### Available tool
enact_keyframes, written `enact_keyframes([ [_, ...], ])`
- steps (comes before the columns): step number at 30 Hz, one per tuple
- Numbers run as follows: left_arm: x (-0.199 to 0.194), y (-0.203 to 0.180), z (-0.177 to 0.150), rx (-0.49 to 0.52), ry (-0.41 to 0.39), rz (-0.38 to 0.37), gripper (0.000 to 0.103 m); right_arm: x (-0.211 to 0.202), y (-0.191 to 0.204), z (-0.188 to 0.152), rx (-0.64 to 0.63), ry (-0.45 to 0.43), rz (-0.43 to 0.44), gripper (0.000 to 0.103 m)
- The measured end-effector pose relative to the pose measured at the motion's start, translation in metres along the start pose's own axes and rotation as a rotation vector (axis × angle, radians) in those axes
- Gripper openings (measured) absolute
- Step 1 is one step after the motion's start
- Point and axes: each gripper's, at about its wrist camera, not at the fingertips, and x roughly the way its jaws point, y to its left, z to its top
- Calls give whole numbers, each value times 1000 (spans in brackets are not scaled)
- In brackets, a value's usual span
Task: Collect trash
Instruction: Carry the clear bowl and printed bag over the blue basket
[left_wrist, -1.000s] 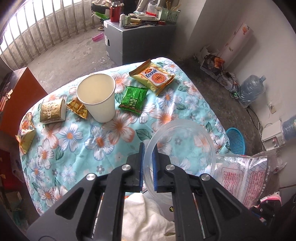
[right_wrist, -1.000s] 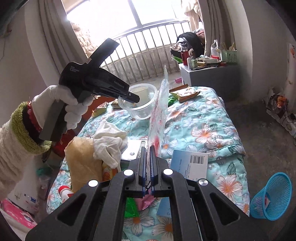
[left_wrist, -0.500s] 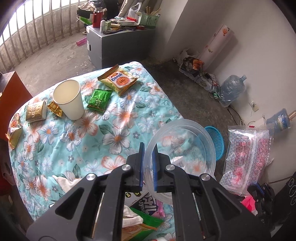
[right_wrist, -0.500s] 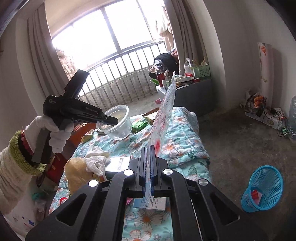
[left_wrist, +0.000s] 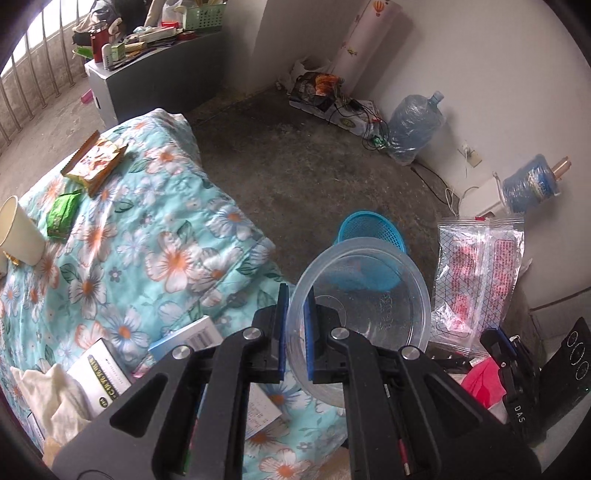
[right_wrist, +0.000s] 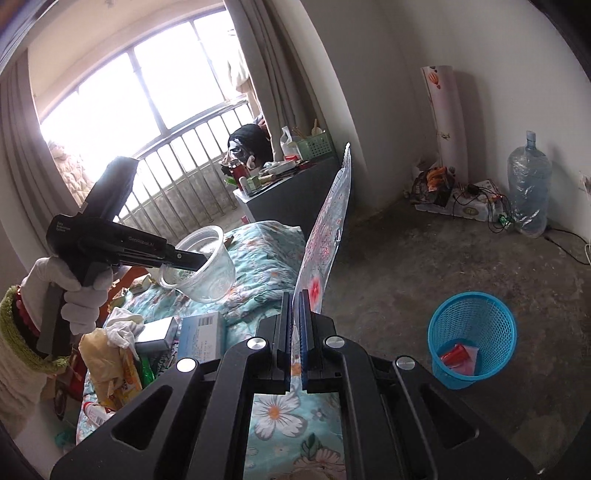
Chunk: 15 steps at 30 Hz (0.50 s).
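Two grippers are seen, each clamped on one piece of trash, above the edge of a bed. Bed with floral quilt is covered in clutter: paper cup upright at far left, green snack packet just beside it, orange-brown snack bag farther up, white cloth and white box at the near edge, a blue-and-white barcode box next to them. Concrete floor is seen beyond the bed. Grey cabinet with bottles and a green basket on top is set by the window railing. Water jug stands by the right wall, near a tangle of wires and a rolled sheet leaned upright against the wall.

Blue mesh bin stands on the floor, well apart from the bed; red and pink scraps are seen inside it. In the left wrist view the bin is partly seen through the bowl.

Clear plastic bowl is held off the bed by the left gripper: jaws narrowed on its rim, one blue pad inside, one outside, bowl tilted toward the bin side. Same bowl is seen in the right wrist view, with a white-gloved left hand around the gripper handle.

Clear printed plastic bag is pinched edge-on in the right gripper, jaws nearly closed on its lower end, the bag standing upright above the pads. In the left wrist view the bag is seen flat-on at right, beside the bowl.
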Motion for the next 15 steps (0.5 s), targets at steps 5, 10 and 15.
enact_keyframes([
  [5, 62, -62, 19, 78, 68, -33, 6, 7, -61, -5, 78, 35, -81, 4],
  [10, 136, -124, 36, 195, 116, -10, 6, 35, -135, -12, 186, 103, -142, 4],
  [15, 215, -169, 52, 238, 189, -17, 6, 70, -193, -18, 247, 155, -202, 4],
])
